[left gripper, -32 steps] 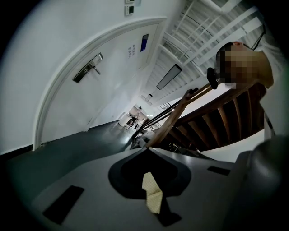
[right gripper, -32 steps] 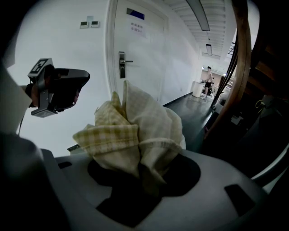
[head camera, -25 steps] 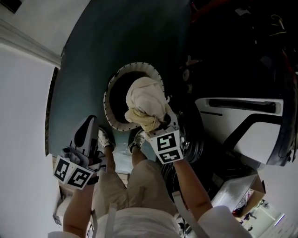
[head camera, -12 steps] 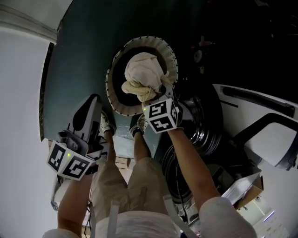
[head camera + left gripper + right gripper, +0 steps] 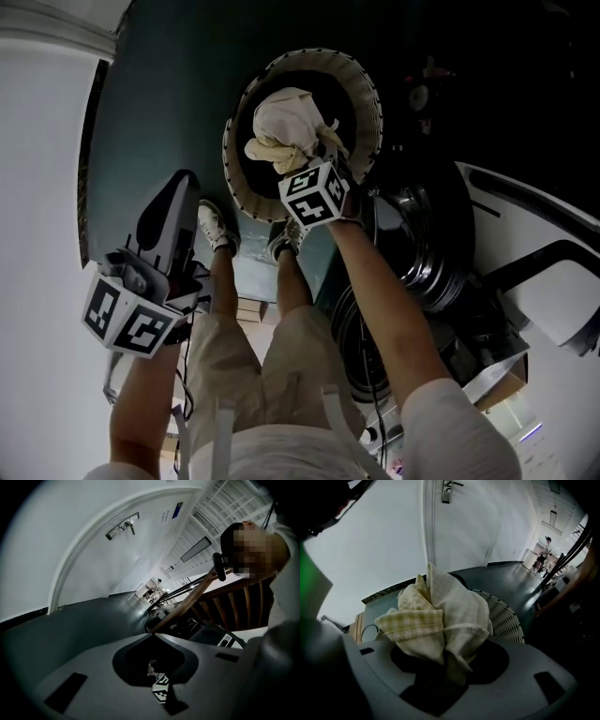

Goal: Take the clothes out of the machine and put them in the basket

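A bundle of cream and yellow checked cloth (image 5: pixel 281 127) hangs just over the dark inside of the round white woven basket (image 5: pixel 361 80). My right gripper (image 5: pixel 314 155) points steeply down and is shut on the bundle, its marker cube just behind. In the right gripper view the cloth (image 5: pixel 440 616) bulges out from between the jaws, with the basket's rim (image 5: pixel 504 616) behind it. My left gripper (image 5: pixel 180 187) is off to the left of the basket, shut and holding nothing. In its own view the left gripper (image 5: pixel 151 633) points out along the floor.
The white washing machine with its dark round door (image 5: pixel 412 234) stands right of the basket. The person's shoes (image 5: pixel 214 225) are just in front of the basket on the dark teal floor (image 5: pixel 169 94). A white wall (image 5: pixel 37 187) runs along the left. A wooden railing (image 5: pixel 197 592) is beyond.
My right gripper has sunk with the cloth bundle toward the basket's inside. The left gripper has dropped lower at the left, still shut.
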Demonstrator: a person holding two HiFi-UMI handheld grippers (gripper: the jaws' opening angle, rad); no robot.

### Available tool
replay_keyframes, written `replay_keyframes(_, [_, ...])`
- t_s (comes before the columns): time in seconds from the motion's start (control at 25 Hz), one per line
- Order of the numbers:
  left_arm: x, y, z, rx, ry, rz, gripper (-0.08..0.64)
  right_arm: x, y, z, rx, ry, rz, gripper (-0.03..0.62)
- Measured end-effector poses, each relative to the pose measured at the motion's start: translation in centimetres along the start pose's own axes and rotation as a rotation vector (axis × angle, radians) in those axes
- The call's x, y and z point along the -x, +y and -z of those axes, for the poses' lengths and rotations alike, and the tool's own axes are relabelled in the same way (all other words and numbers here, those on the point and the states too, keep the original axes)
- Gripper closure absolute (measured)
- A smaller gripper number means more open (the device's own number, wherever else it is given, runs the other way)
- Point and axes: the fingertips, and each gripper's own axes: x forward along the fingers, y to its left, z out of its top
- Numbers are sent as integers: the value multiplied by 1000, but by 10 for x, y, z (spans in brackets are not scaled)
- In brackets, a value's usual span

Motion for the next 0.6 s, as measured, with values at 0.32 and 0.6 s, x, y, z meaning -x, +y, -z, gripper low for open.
replay_keyframes(0.32, [-17, 13, -7, 5, 19, 21, 546, -44, 6, 23, 10, 126, -61, 171])
replay_keyframes(0.6, [-25, 13, -24, 7, 0, 28, 546, -42, 2, 23, 47, 161, -50, 158])
